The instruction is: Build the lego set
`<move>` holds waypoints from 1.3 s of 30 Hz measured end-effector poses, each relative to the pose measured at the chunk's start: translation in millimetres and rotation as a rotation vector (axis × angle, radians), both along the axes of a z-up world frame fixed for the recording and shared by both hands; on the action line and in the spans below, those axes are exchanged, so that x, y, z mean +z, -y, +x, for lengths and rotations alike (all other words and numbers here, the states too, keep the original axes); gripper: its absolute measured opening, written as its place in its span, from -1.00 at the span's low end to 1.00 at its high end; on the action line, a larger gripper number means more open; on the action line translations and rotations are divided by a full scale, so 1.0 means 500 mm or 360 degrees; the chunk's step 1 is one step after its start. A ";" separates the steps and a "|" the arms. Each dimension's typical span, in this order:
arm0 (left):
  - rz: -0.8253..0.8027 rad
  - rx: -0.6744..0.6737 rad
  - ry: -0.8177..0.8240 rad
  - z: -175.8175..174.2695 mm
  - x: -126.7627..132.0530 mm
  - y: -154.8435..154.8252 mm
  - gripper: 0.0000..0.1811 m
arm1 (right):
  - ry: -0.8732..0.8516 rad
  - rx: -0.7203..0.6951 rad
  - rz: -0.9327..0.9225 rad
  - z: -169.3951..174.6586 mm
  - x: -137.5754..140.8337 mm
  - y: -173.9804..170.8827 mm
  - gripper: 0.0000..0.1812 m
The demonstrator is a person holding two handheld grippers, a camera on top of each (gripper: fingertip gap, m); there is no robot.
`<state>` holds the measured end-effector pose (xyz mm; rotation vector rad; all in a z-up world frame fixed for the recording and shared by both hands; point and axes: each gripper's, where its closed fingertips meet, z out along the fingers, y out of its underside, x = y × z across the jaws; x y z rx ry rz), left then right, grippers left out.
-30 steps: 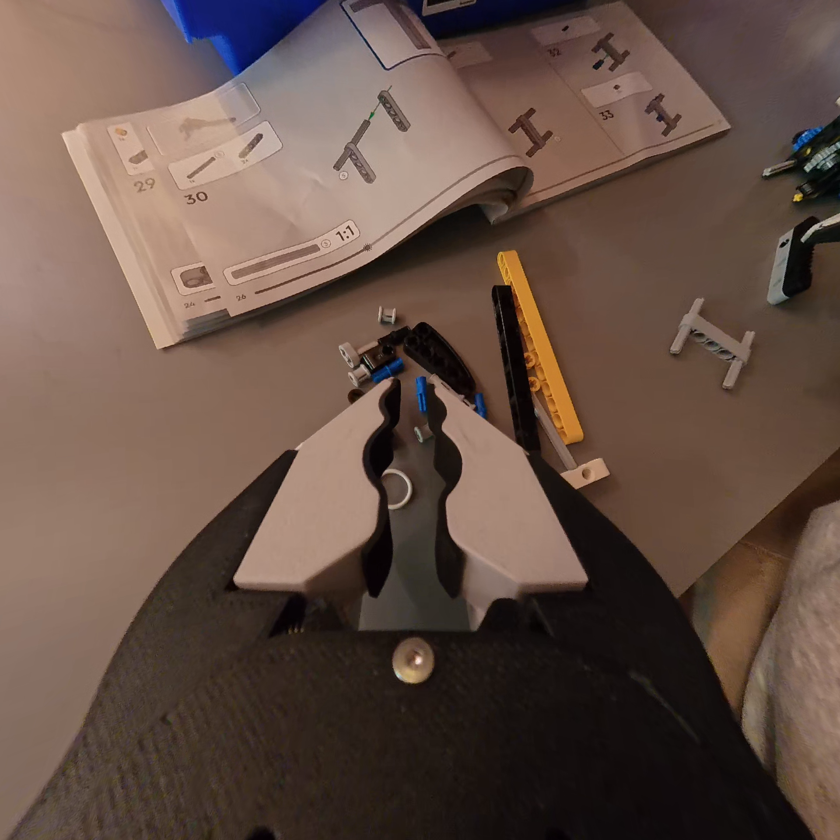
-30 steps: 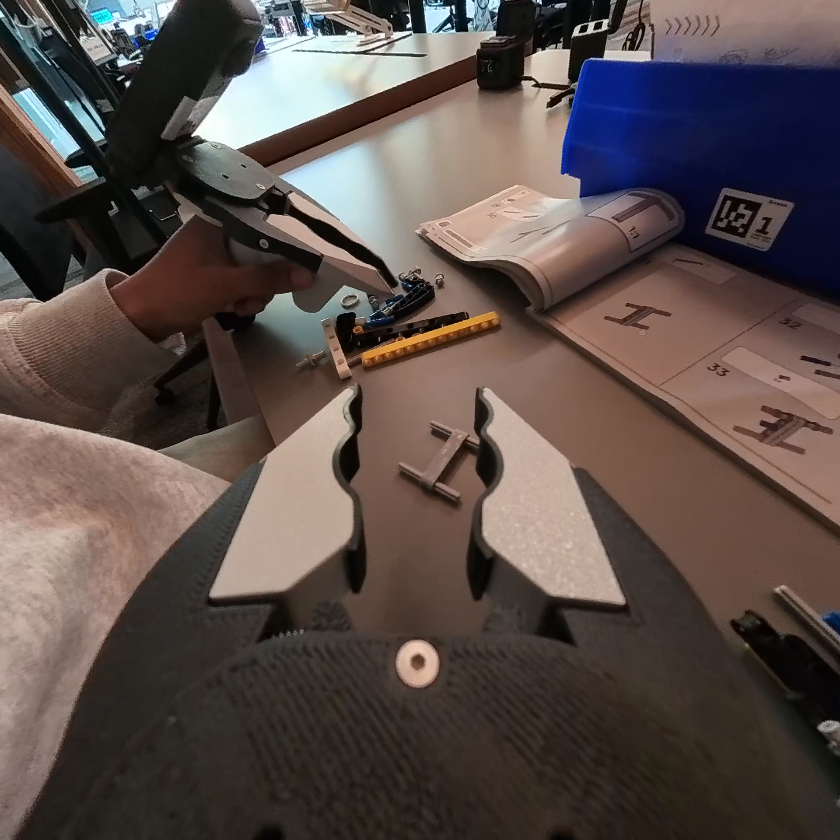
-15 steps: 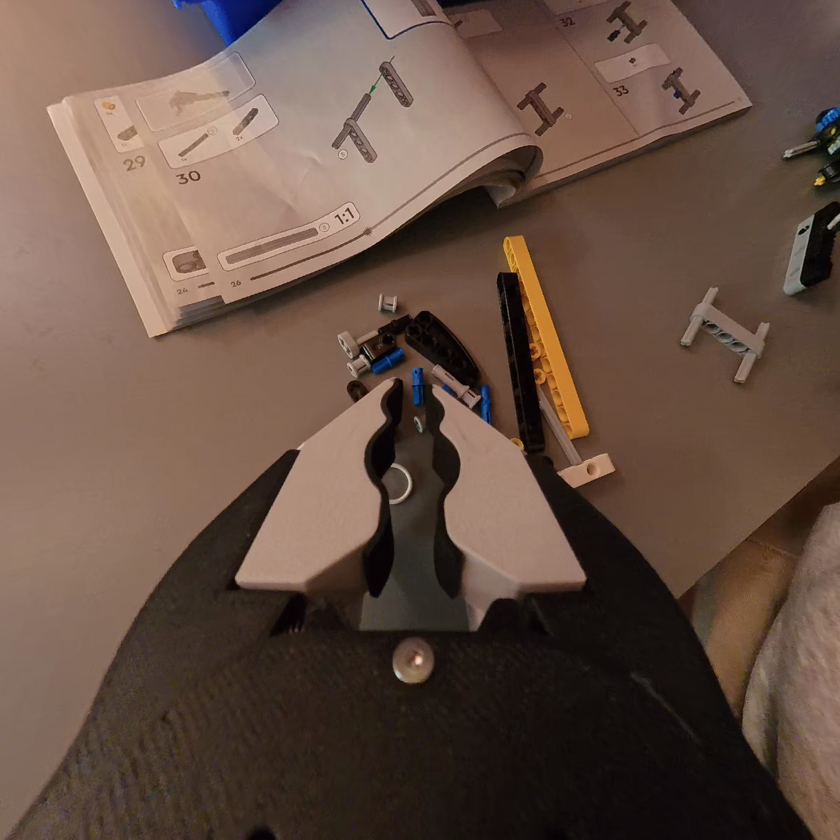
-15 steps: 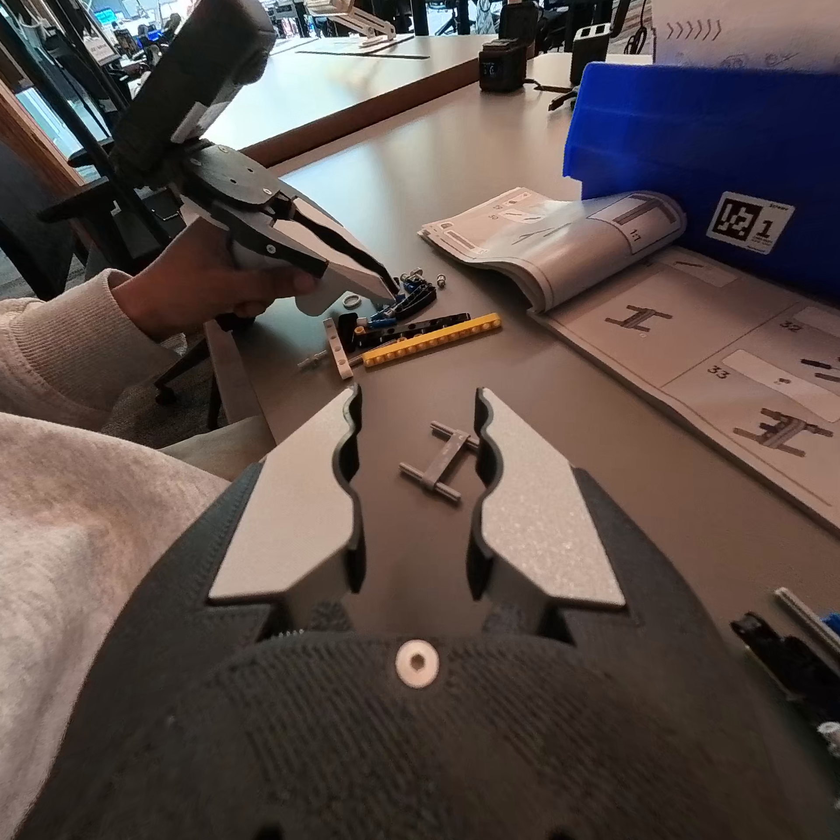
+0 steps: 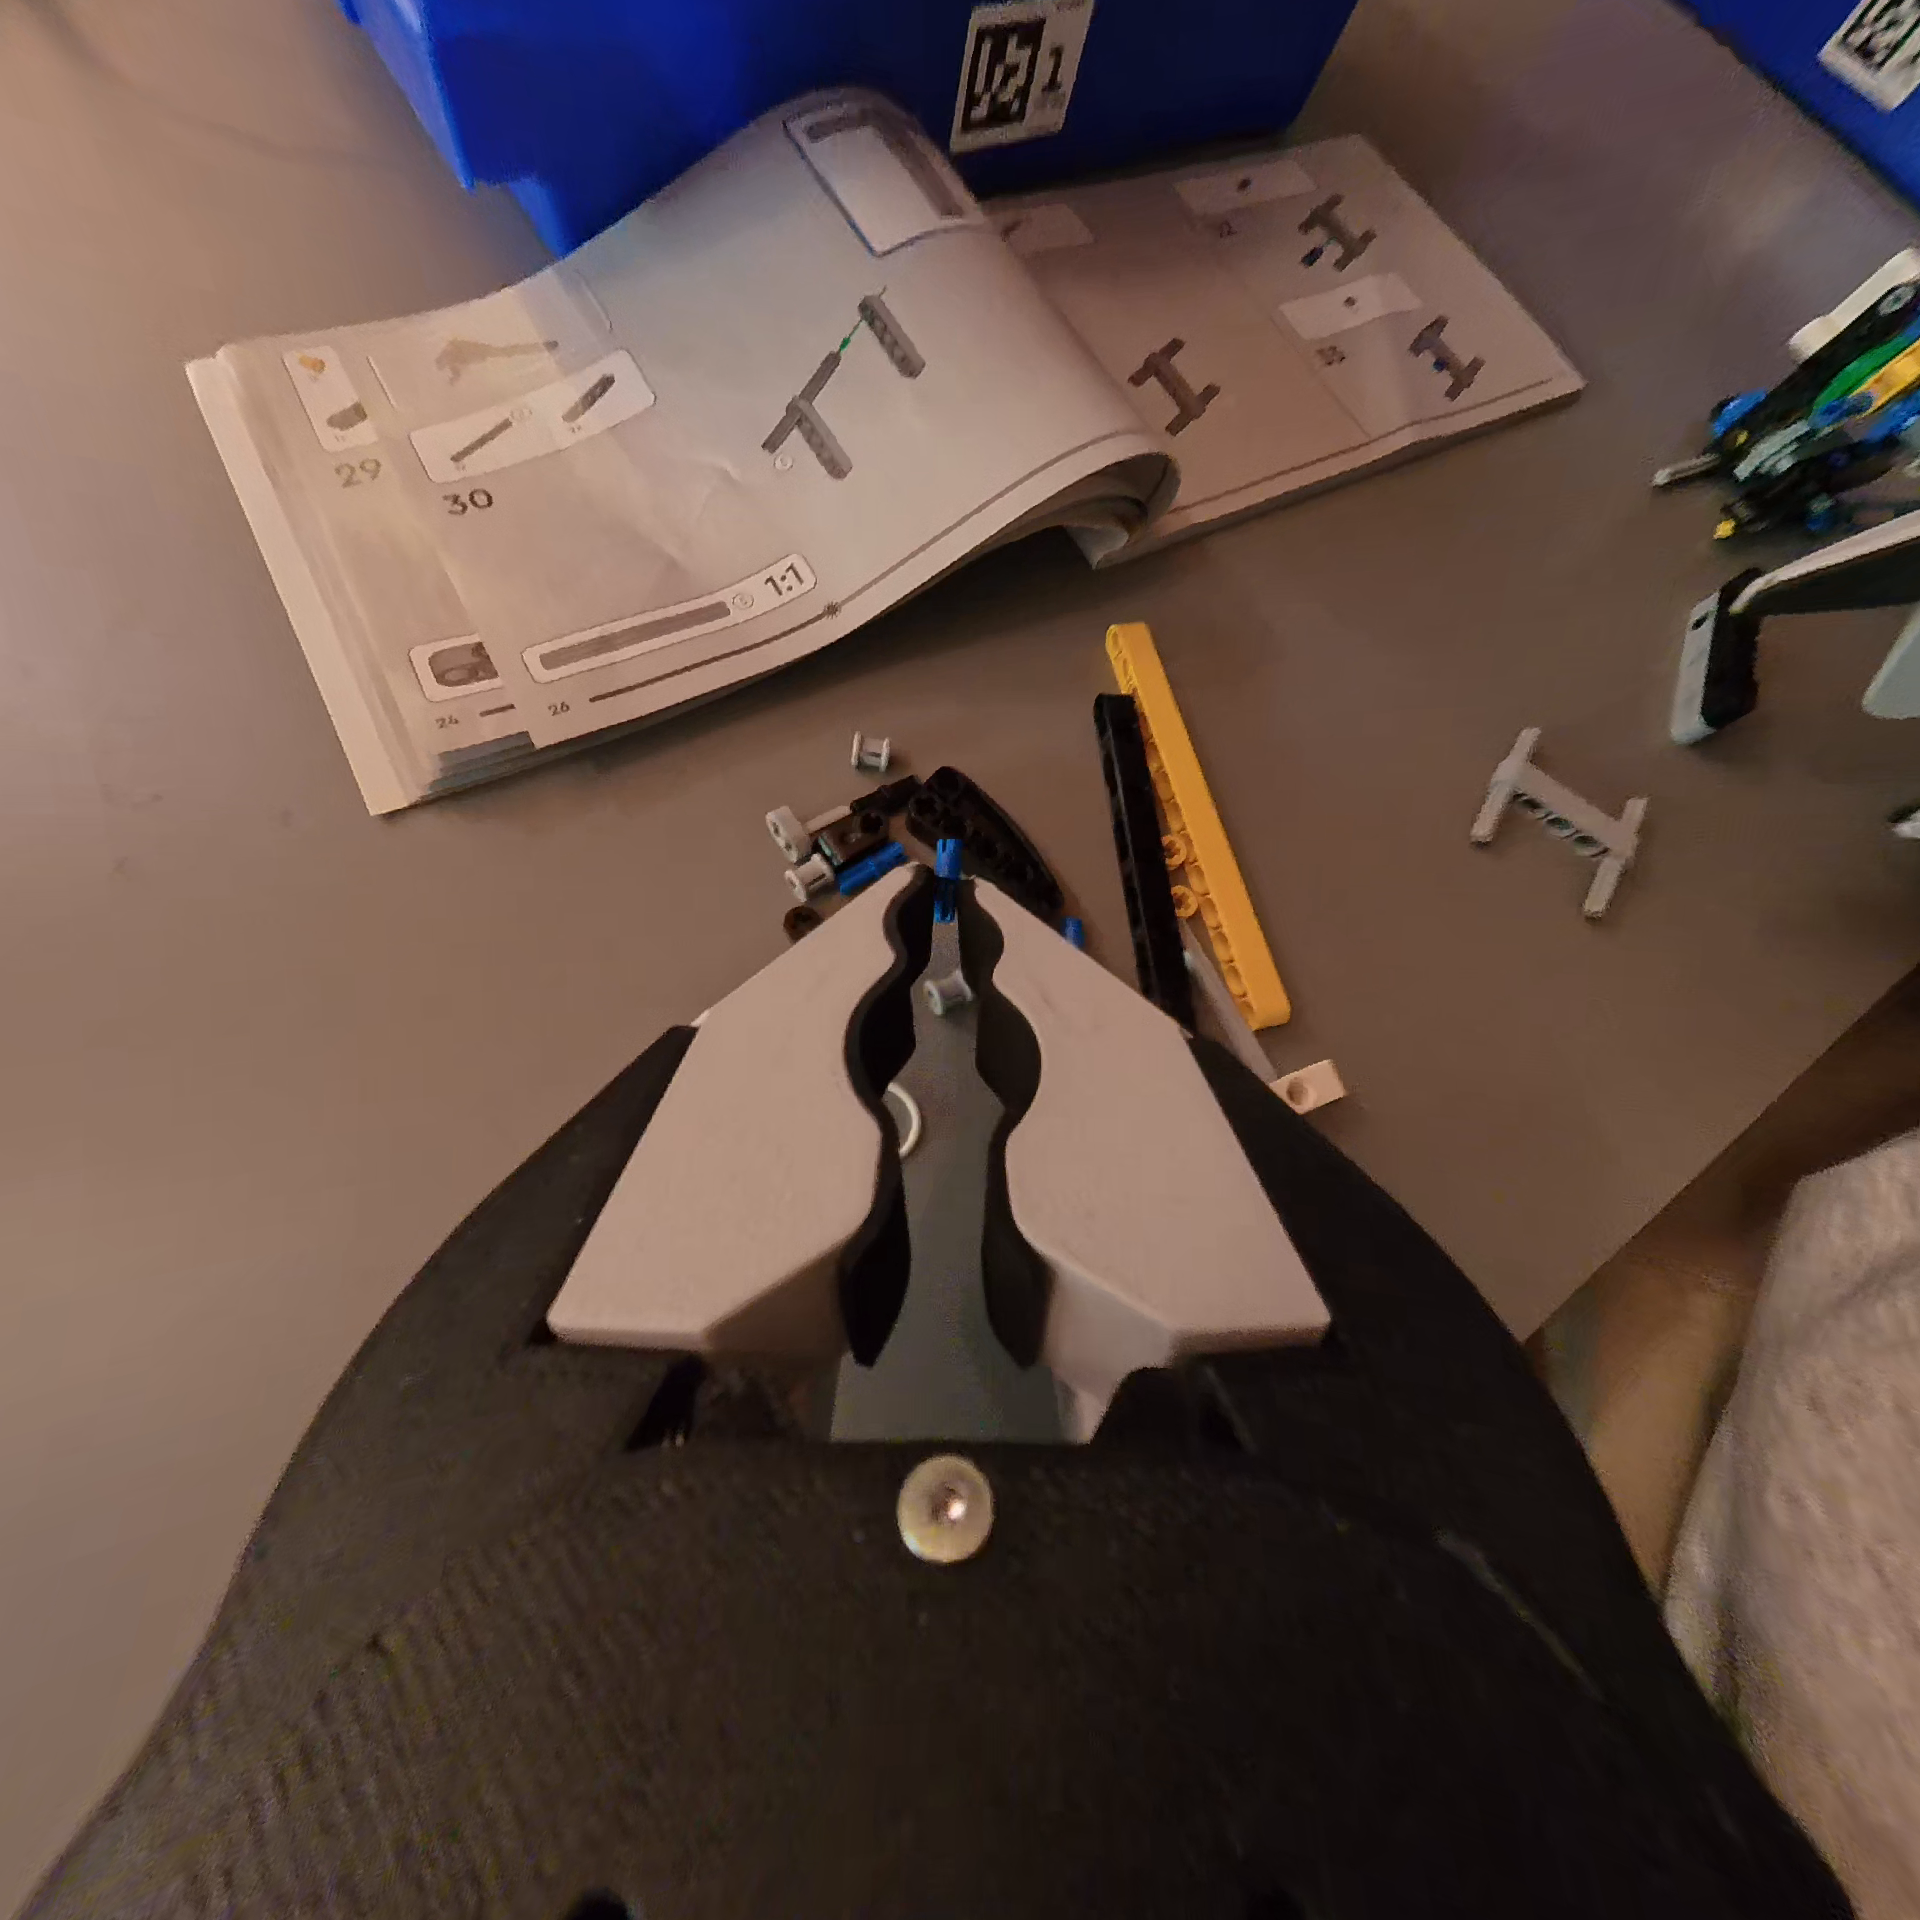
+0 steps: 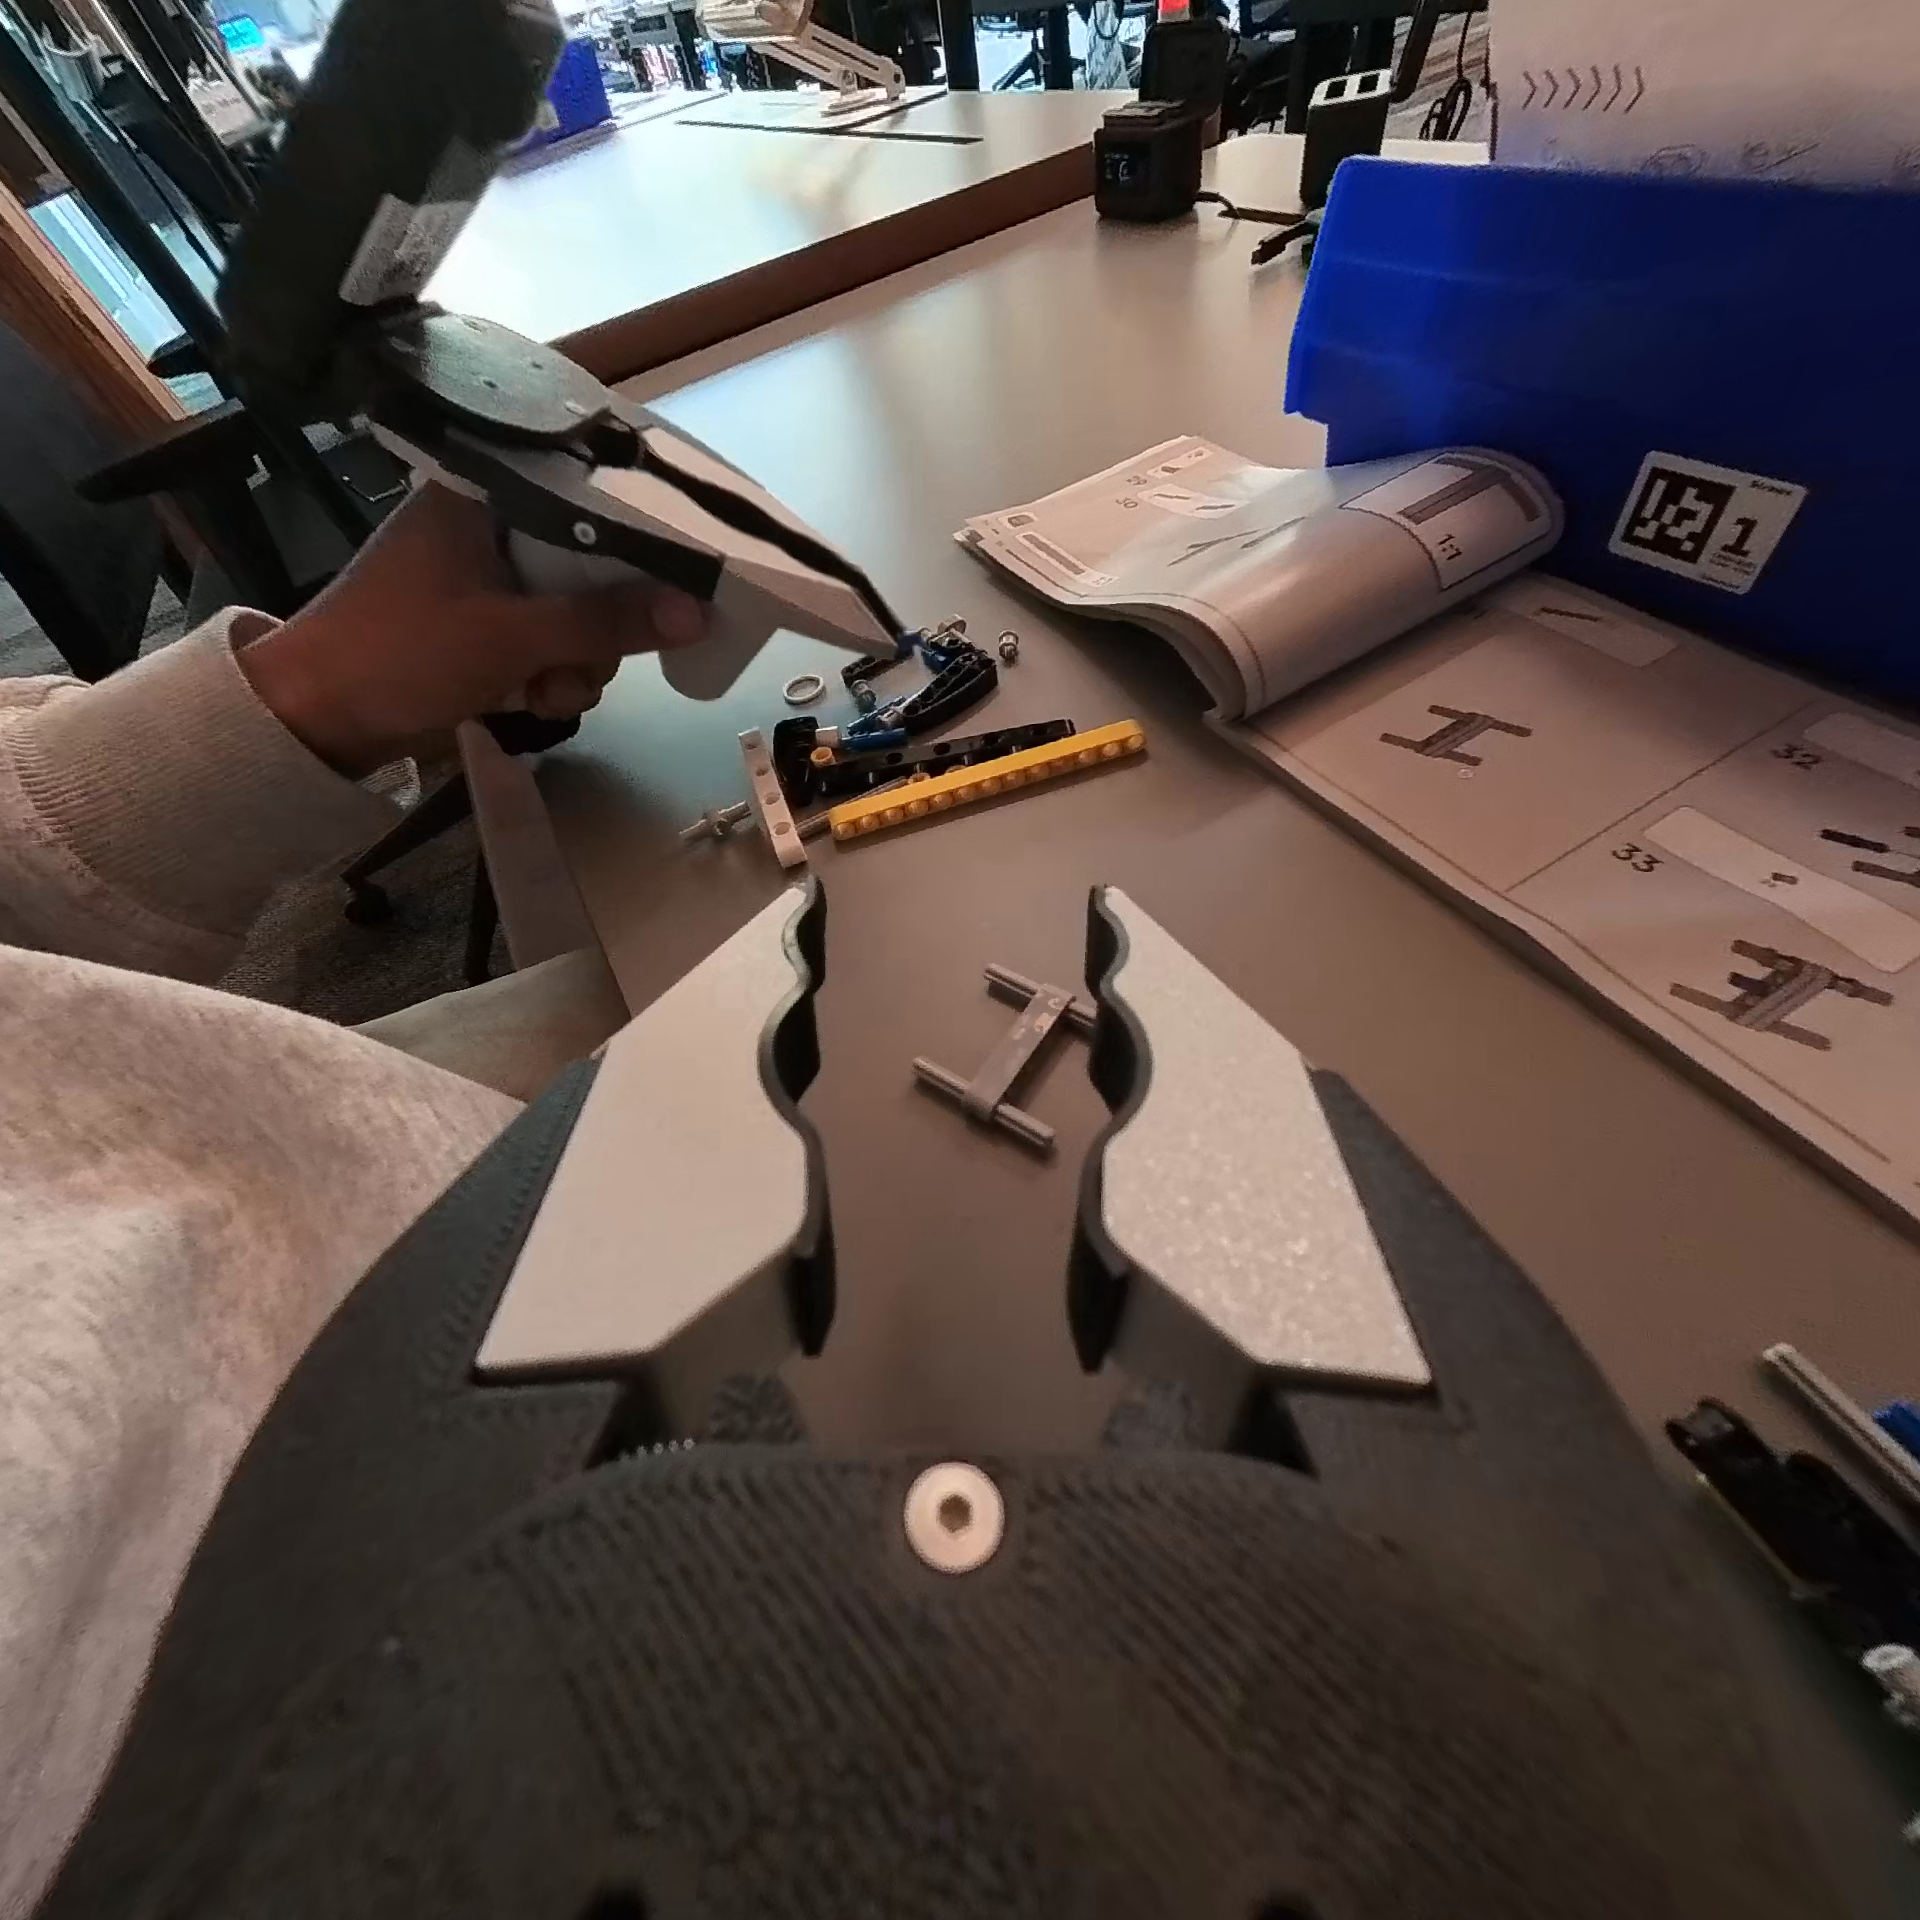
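My left gripper [image 5: 943, 878] is shut on a small blue pin [image 5: 944, 857] at its tips, just above the pile of loose parts. The right wrist view shows it too [image 6: 899, 639], held in a hand, with the blue pin at its tips. The pile holds a curved black piece [image 5: 977, 831], a black beam [image 5: 1132, 852], a yellow beam [image 5: 1195, 821] and small grey bushes. My right gripper [image 6: 954, 899] is open and empty, with a grey H-shaped assembly [image 6: 1003, 1055] lying on the table between its fingers.
An open instruction booklet [image 5: 675, 468] lies behind the pile against a blue bin [image 5: 727, 83]. A partly built model [image 5: 1818, 416] sits at the right. A white ring [image 5: 902, 1117] and a white beam [image 5: 1309, 1086] lie near the table's front edge. Spacing between my two grippers at the tips: around 15 cm.
My left gripper has closed on the blue pin and pulled up and back from the pile. The right gripper has not moved.
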<state>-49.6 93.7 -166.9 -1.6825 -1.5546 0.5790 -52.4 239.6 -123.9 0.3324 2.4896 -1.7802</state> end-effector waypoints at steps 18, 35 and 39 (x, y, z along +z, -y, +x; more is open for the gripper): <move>0.0723 -0.0301 -0.0237 0.006 0.104 -0.136 -0.98 | -0.0039 0.0010 -0.0033 0.005 0.008 -0.001 -0.47; 0.1413 -0.0331 -0.0512 0.013 0.192 -0.215 -0.99 | -0.0485 -0.0069 -0.0287 0.008 0.085 -0.026 -0.70; 0.1656 -0.0323 -0.0597 0.021 0.214 -0.238 -0.99 | -0.0725 -0.0097 -0.0495 0.026 0.142 -0.047 -0.81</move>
